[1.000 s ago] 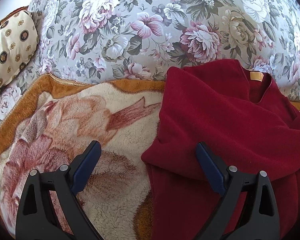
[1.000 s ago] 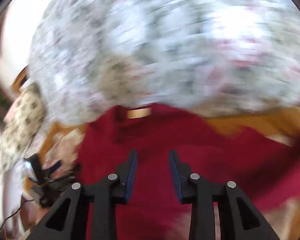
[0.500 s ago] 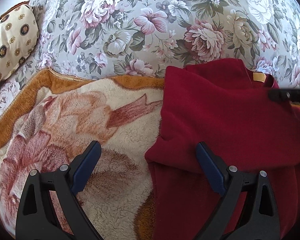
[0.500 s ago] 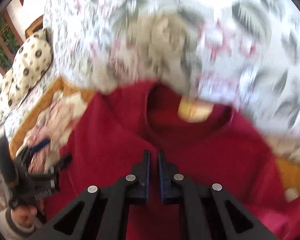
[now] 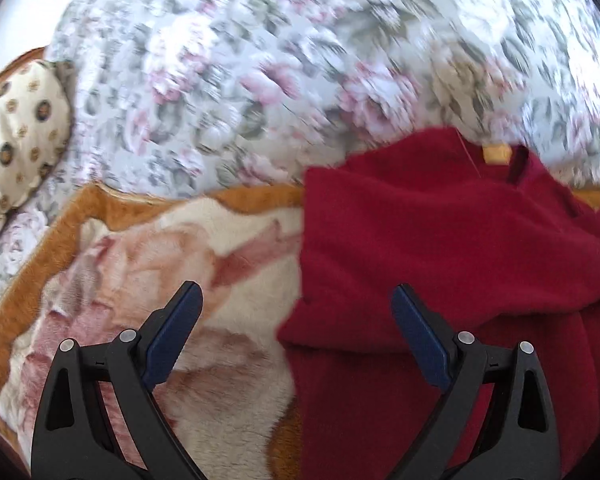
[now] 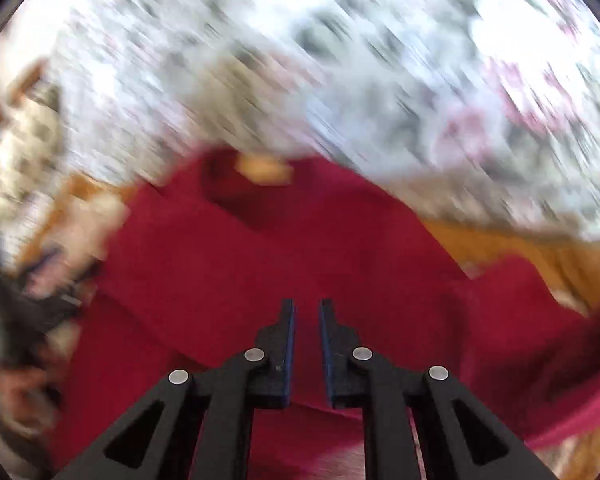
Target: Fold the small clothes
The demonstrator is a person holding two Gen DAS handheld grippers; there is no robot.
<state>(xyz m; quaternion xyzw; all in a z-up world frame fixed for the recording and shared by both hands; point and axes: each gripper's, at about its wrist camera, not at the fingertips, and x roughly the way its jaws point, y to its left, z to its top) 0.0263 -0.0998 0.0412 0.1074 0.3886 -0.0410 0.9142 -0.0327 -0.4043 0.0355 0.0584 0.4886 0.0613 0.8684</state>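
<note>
a red sweater (image 5: 440, 248) lies on a fleece blanket (image 5: 180, 248), collar away from both grippers. the right gripper (image 6: 307, 312) hovers over its middle, jaws nearly closed, gripping nothing. the left gripper (image 5: 296, 308), jaws spread wide, straddles its left edge.

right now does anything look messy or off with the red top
The red top is rumpled, not flat: its left side is folded over in a bulky flap on the blanket, with the right part bunched. No damage visible. The right view is too blurred for detail.
</note>
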